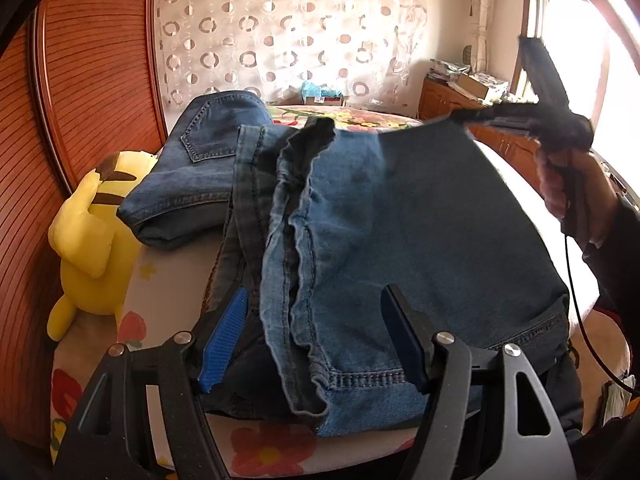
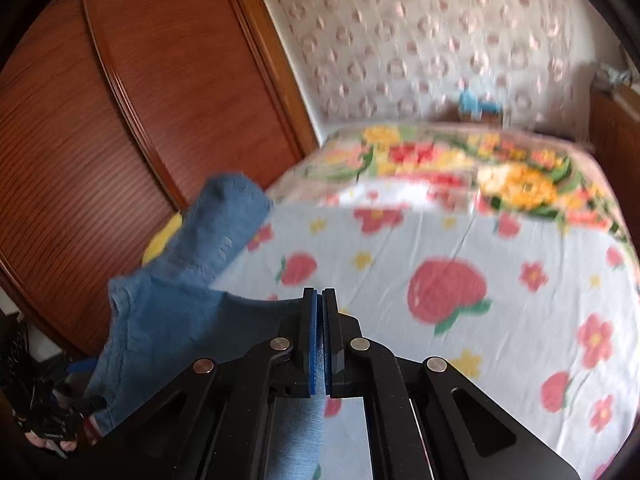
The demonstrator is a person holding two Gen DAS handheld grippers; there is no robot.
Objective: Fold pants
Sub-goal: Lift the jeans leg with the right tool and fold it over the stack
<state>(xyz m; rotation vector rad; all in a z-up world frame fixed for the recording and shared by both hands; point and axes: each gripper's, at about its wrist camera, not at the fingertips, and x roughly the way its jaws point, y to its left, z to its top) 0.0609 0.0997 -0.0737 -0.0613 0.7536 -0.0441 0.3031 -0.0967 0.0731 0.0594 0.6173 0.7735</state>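
1. The pants [image 1: 400,216], blue denim, lie on a bed covered by a floral sheet [image 2: 440,240]. In the left wrist view the hem end is nearest the camera and the far edge is raised off the bed at the upper right.
2. Right claw [image 2: 319,340]: jaws pressed together, pinching a thin layer of denim that shows between the blue pads and trails away to the left. In the left wrist view this claw, carried by a hand [image 1: 572,188], holds the lifted corner of the pants.
3. Left claw [image 1: 316,344]: jaws spread, straddling the bunched seam near the hem, the pads not seen pressing on the cloth.
4. Risk A: the right-hand pinch appears to take only a small margin of fabric; the weight of the hanging denim could pull it free during the carry-over.
5. Risk B: with the near end unpinned, the whole garment may drag across the sheet instead of creasing.
6. Risk C: the rumpled seam could be folded in as a ridge.
7. Risk D: a second folded pair of jeans [image 1: 192,168] and a yellow plush toy [image 1: 92,240] lie just beside; a wide swing could disturb them.
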